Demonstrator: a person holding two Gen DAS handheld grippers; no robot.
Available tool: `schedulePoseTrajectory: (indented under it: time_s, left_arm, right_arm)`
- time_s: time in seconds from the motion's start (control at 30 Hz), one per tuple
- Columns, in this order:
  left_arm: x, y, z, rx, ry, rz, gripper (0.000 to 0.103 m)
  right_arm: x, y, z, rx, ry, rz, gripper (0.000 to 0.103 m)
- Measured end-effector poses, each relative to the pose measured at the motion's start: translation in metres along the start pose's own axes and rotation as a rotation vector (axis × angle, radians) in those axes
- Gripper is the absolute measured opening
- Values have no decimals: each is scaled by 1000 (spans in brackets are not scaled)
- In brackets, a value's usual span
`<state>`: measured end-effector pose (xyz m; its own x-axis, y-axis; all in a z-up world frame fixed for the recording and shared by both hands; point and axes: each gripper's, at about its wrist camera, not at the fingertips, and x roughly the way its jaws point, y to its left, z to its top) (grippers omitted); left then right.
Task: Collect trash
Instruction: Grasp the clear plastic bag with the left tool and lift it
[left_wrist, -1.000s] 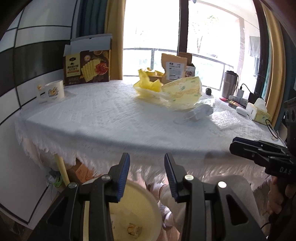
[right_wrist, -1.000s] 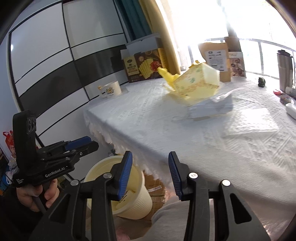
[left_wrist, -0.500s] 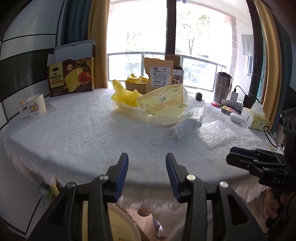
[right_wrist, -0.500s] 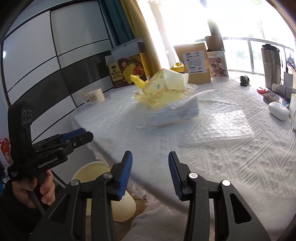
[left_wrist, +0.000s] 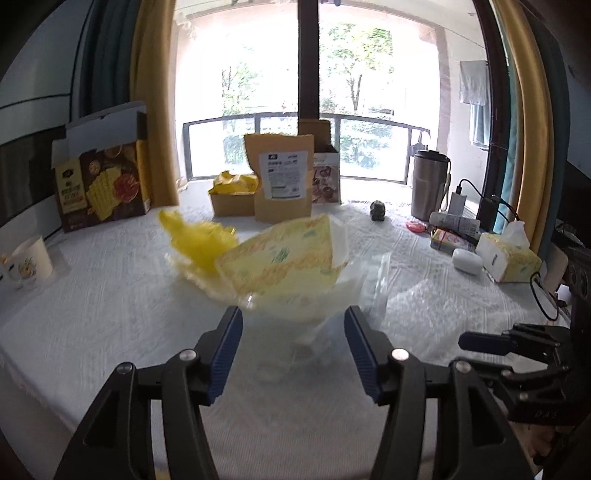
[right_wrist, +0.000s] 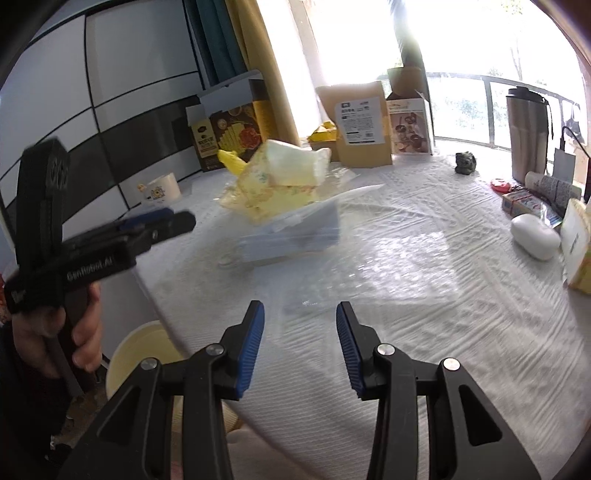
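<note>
Left gripper over the table, jaws apart and just been opening, nothing gripped, low centre of its frame; the trash, a heap of yellow wrappers and clear plastic, lies mid-frame just beyond its tips; right gripper jaws apart, empty, above bare cloth; bin lower left, below the table edge.
</note>
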<state>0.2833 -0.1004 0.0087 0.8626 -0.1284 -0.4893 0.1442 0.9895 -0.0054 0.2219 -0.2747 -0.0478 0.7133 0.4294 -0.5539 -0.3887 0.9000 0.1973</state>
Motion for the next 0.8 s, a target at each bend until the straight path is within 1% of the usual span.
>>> schedulePoseTrajectory:
  time_s: [0.23,0.33,0.4,0.43,0.5,0.53,0.6,0.7,0.77,0.8]
  left_arm:
    - [33,-18,39,100,-46,-14,60]
    - [48,-22,53,133,-44,-22,64]
    - [56,-24,59,135,-39,-42,70]
    - [62,-24,62,140,-28,-58,71]
    - [74,-25,64,155,4,-64,73]
    - [83,-25,64,167,37,-59,73]
    - [94,-24,61,172,76,-50,73]
    - [100,-16,56,153,94,-80,73]
    - [101,-17,51,177,96,-79,72]
    - [101,-17,48,193,97,-76,63]
  right_arm:
    - [4,-13,11,6,-1,-26,38]
    - [8,-17,15,16,0,-32,38]
    - [9,-19,17,23,0,-39,38]
    - [9,-21,18,27,0,-44,38]
    - [10,-25,19,37,0,-48,38]
    - [10,-26,20,45,0,-46,38]
    - [10,-28,21,49,0,-48,38]
    - [10,-27,21,48,3,-59,38]
    - [11,-27,20,49,6,-65,38]
    - [11,-26,20,50,8,-70,38]
